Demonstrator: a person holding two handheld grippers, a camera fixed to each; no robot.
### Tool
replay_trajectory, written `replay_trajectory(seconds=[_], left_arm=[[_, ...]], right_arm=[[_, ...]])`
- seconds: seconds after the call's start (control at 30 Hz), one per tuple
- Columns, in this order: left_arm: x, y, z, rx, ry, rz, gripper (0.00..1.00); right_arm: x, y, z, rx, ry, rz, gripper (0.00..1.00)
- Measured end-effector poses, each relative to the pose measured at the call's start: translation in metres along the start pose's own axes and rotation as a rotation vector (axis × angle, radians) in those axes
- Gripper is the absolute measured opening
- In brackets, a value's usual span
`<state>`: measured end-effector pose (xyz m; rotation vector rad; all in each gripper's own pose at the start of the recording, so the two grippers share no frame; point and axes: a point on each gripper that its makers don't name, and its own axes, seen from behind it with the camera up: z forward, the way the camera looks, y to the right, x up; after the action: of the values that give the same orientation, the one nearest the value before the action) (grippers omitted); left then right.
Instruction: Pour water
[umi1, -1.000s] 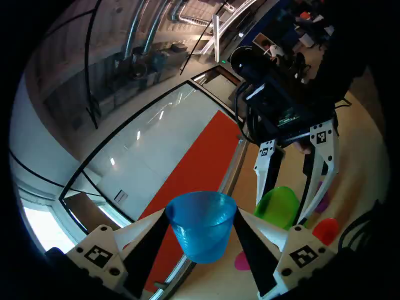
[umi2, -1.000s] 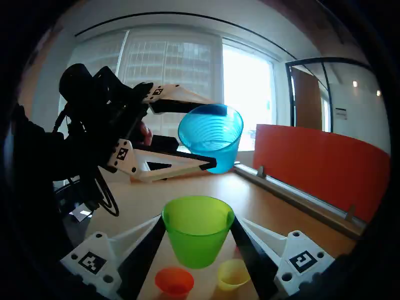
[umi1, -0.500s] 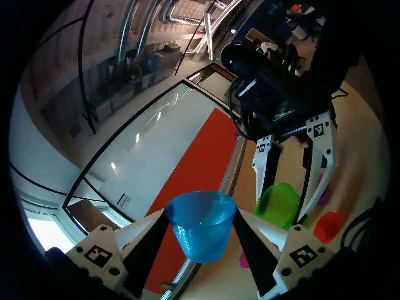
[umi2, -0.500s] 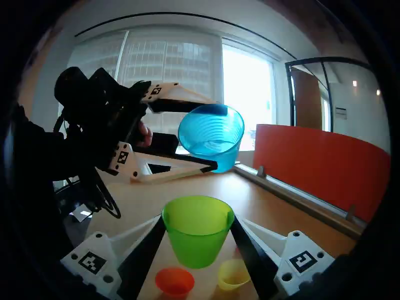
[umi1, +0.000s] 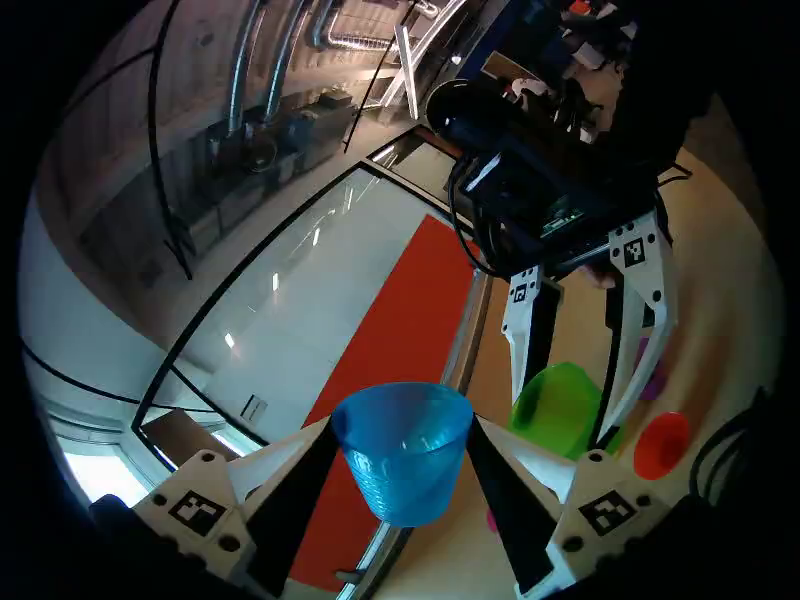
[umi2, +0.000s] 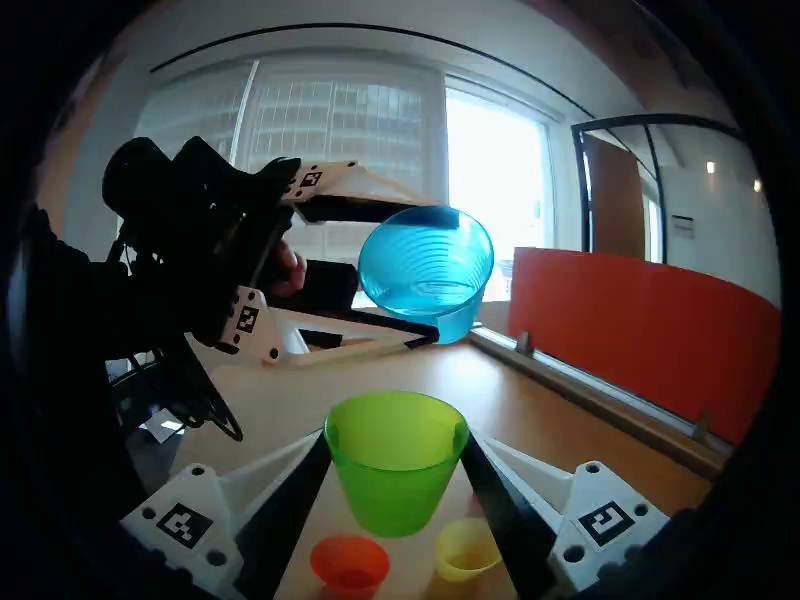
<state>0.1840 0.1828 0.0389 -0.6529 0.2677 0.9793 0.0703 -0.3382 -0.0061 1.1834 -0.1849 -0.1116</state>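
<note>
Spillage onto the desk (umi2: 560, 410) is threatening if the tilted blue plastic cup (umi1: 402, 470) clamped by the left gripper (umi1: 402, 424) is missing the right gripper's (umi2: 396, 436) clamped green plastic cup (umi2: 396, 485).

- The tipped cup (umi2: 425, 270) sits between the fingers of the left tongs (umi1: 403, 428), raised off the bench (umi2: 520, 400).
- The upright cup (umi2: 397, 470) sits between the fingers of the right tongs (umi2: 397, 440), below and in front of the tipped cup in the right gripper view.
- A small cup (umi2: 349, 565) and a second small cup (umi2: 465, 548) stand side by side on the bench, beneath the upright cup.
- A partition (umi2: 650, 330) runs along the bench's edge, right of the cups.
- A window (umi2: 480, 170) lies behind the tipped cup.
</note>
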Motion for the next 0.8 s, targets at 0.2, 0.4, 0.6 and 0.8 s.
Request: replay_trajectory(seconds=[0.2,0.4,0.6,0.8], left_arm=[[0.0026,-0.0011,-0.0007,0.0,0.004,0.016,0.87],[0.0039,-0.0003,-0.0011,-0.001,0.003,0.028,0.87],[0.0049,0.0003,-0.0003,0.001,0.005,0.034,0.87],[0.0068,0.0,0.0005,0.001,0.007,0.037,0.87]], right_arm=[[-0.0001,-0.0001,-0.0001,0.001,0.001,0.002,0.92],[0.0,-0.0005,-0.0003,0.002,0.001,0.0,0.92],[0.0014,-0.0012,-0.0012,0.003,0.002,0.0,0.92],[0.0018,-0.0011,-0.0016,0.003,0.003,-0.002,0.92]])
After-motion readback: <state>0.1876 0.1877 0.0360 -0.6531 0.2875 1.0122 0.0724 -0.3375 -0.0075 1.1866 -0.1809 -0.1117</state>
